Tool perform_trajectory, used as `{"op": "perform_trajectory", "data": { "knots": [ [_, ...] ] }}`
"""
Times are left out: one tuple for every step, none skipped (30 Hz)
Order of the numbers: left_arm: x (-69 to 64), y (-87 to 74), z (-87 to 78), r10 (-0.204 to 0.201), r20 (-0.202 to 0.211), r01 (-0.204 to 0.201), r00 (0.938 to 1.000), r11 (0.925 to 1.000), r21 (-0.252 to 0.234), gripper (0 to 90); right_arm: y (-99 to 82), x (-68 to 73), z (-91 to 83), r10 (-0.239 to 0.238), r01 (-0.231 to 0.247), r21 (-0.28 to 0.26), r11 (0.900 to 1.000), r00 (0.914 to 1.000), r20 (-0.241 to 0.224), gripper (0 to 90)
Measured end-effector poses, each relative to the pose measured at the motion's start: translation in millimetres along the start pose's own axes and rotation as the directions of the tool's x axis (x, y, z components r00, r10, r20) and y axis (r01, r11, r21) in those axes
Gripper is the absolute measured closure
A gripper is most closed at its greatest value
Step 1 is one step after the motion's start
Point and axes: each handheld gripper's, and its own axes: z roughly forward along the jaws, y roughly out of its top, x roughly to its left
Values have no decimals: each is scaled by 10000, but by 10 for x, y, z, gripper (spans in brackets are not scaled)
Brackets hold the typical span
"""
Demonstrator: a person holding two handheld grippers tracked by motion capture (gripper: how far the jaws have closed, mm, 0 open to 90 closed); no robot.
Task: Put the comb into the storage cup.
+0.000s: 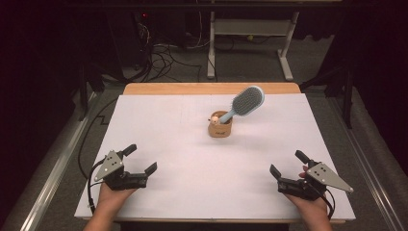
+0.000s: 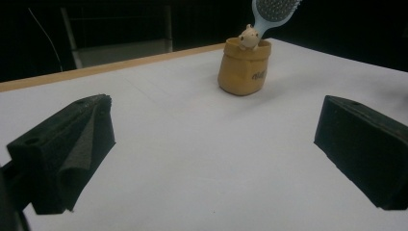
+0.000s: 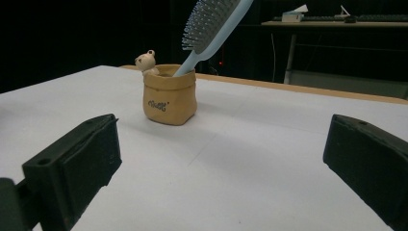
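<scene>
A tan sack-shaped holder with a small bear figure on its rim stands upright near the middle of the white table. A light blue hairbrush stands handle-down in it and leans to the right. My left gripper rests open at the front left. At the front right sits my right gripper, also open. Both are held by hands, well short of the holder, with nothing between their jaws.
A wooden strip runs along the table's far edge. Beyond it are a white desk frame and loose cables on the floor. A metal rail lines the left side. White tabletop lies between the grippers and the holder.
</scene>
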Motion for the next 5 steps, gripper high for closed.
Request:
{"op": "perform_trajectory", "data": {
  "knots": [
    [-2,4,-5,5,1,-5,10000,10000,-14,15,1,0,-3,-26,26,-4,10000,10000,9,3],
    [-4,6,-7,9,-6,-9,10000,10000,-32,15,2,1,-7,-18,18,6,10000,10000,21,3],
    [-7,8,-7,21,-5,-21,10000,10000,-47,15,4,3,-10,-26,26,-12,10000,10000,15,3],
    [-8,9,-7,25,-9,-25,10000,10000,-49,15,6,7,-11,-63,63,-25,10000,10000,10,3],
    [-8,10,-6,45,-7,-45,10000,10000,-51,15,7,9,-10,-82,82,-26,10000,10000,10,3]
  ]
}}
